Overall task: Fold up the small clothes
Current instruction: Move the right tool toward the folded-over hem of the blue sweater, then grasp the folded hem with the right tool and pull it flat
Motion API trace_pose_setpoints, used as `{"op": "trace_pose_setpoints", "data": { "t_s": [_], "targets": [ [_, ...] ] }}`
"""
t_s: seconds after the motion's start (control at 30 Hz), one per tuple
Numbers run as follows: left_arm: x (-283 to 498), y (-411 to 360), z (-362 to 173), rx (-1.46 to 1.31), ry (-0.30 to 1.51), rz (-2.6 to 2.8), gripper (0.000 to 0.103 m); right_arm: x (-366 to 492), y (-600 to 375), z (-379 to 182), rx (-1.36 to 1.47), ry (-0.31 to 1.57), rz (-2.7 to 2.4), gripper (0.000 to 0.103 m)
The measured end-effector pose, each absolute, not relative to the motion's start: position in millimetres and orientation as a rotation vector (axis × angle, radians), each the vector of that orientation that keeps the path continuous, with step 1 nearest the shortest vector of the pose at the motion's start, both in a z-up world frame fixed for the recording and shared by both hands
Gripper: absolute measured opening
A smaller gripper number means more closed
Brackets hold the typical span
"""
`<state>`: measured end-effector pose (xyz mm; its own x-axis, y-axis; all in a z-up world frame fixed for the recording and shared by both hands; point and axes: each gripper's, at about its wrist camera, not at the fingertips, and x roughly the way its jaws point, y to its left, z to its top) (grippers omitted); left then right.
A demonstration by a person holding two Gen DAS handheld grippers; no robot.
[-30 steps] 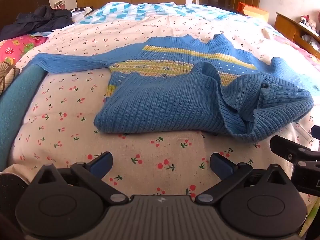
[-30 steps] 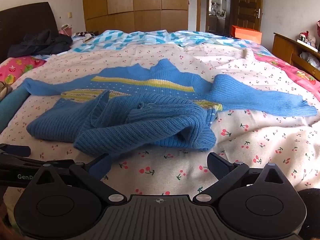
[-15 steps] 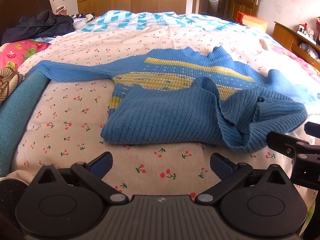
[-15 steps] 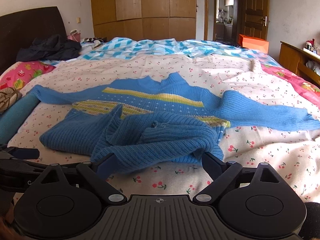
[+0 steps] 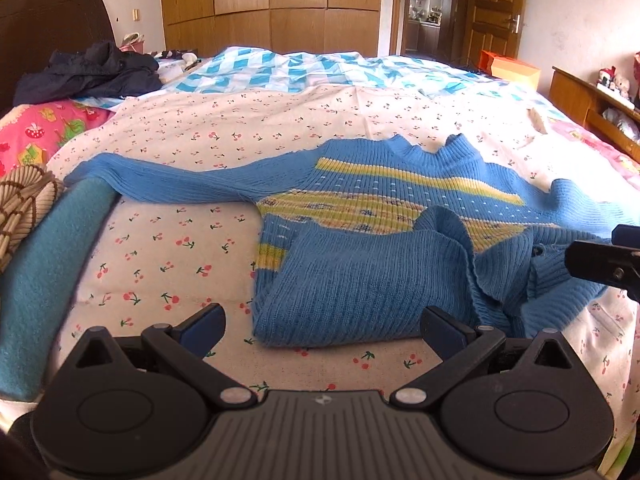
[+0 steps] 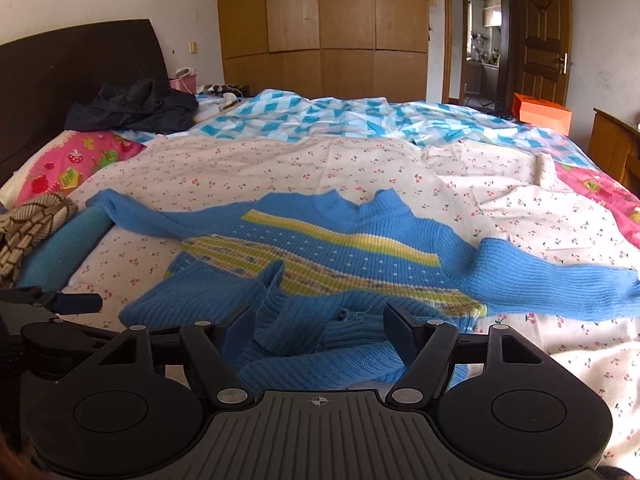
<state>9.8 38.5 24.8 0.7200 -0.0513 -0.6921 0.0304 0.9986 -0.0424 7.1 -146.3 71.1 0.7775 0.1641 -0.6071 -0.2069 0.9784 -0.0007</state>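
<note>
Low in the frame, the right tool [image 6: 318, 326] is closing, jaws narrower than before, around the sweater [image 6: 320, 256] hem mid-bed [image 6: 280, 160]; left tool [image 5: 322, 326] stays wide open, empty.

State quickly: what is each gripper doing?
Left gripper: open, holding nothing.
Right gripper: closing, blue knitted sweater between its jaws, not gripped.

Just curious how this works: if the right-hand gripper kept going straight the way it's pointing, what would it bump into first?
Probably the bunched-up hem of the blue sweater, which lies on the bed straight ahead between the closing jaws of the right gripper. They do not seem to press on it yet, though depth is hard to judge.
</note>
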Motion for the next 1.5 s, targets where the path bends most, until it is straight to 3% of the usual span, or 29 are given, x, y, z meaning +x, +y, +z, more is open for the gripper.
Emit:
{"op": "trace_pose_setpoints", "data": {
  "t_s": [0.1,0.2,0.5,0.53,0.6,0.67,0.93,1.2,1.37,1.43,1.5],
  "targets": [
    [14,37,23,-0.038,0.774,-0.066,0.103,20,-144,64,-0.175,0.66,0.195,0.05],
    [16,33,25,-0.02,0.765,-0.081,0.103,41,-149,55,-0.224,0.719,0.216,0.04],
    [28,30,19,-0.013,0.791,-0.108,0.103,68,-155,27,-0.43,0.863,0.334,0.04],
    [28,30,18,-0.017,0.798,-0.11,0.103,67,-155,25,-0.44,0.877,0.35,0.036],
    [28,30,16,-0.022,0.808,-0.109,0.103,66,-156,21,-0.453,0.91,0.358,0.014],
    [28,29,15,-0.021,0.817,-0.11,0.103,64,-161,18,-0.439,0.949,0.362,0.005],
    [3,35,33,-0.035,0.825,-0.177,0.103,2,-190,64,-0.32,1.052,0.46,0.005],
    [-27,38,38,-0.023,0.845,-0.212,0.103,-34,-199,51,-0.459,1.242,0.508,0.006],
    [-32,47,39,-0.065,0.845,-0.199,0.103,-35,-193,73,-0.469,1.133,0.571,0.014],
    [-32,51,42,-0.078,0.838,-0.194,0.103,-24,-186,86,-0.381,1.068,0.616,0.023],
    [-31,55,46,-0.084,0.824,-0.186,0.103,-2,-174,89,-0.301,0.978,0.654,0.049]
  ]
}}
